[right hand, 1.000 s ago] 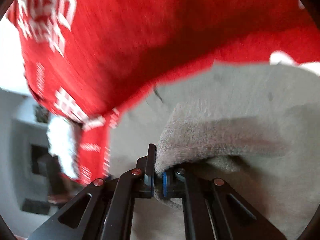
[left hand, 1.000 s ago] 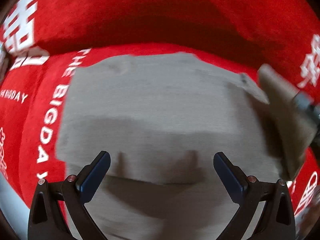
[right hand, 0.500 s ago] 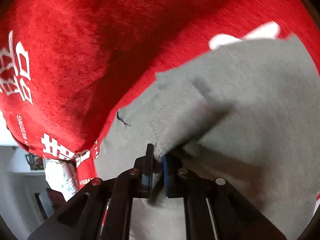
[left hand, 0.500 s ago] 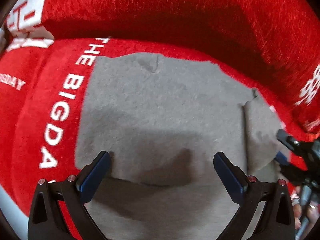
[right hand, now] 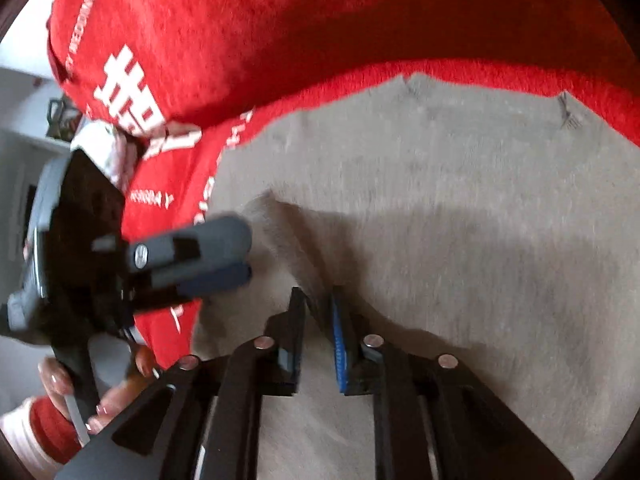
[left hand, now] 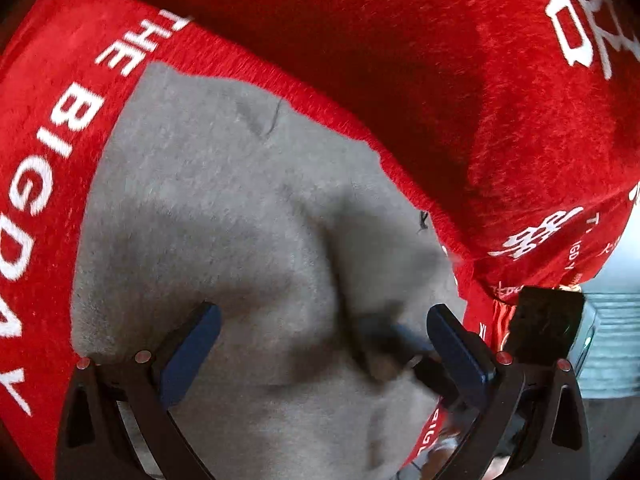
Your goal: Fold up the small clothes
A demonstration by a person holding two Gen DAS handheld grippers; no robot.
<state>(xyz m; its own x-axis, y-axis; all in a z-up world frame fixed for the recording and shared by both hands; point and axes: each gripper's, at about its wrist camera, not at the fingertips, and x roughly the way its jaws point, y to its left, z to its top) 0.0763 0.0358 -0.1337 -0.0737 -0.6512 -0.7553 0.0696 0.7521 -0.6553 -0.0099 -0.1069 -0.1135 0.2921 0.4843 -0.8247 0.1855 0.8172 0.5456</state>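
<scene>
A small grey garment (left hand: 224,208) lies spread on a red blanket with white lettering; it also fills the right wrist view (right hand: 460,208). My left gripper (left hand: 320,344) is open, hovering low over the garment's near part. My right gripper (right hand: 318,320) has its jaws slightly parted with a raised fold of grey fabric between them; the grip looks loose. The right gripper shows blurred low at the right in the left wrist view (left hand: 396,360). The left gripper shows at the left in the right wrist view (right hand: 224,256).
The red blanket (left hand: 460,92) rises in a thick fold behind the garment. A person's hand (right hand: 60,380) holds the left gripper's handle. A pale floor and furniture show past the blanket's edge (right hand: 20,152).
My right gripper has carried the garment's edge across toward the left gripper, and its jaws have parted from tightly shut. The left gripper has swung so that the right gripper lies just beside it.
</scene>
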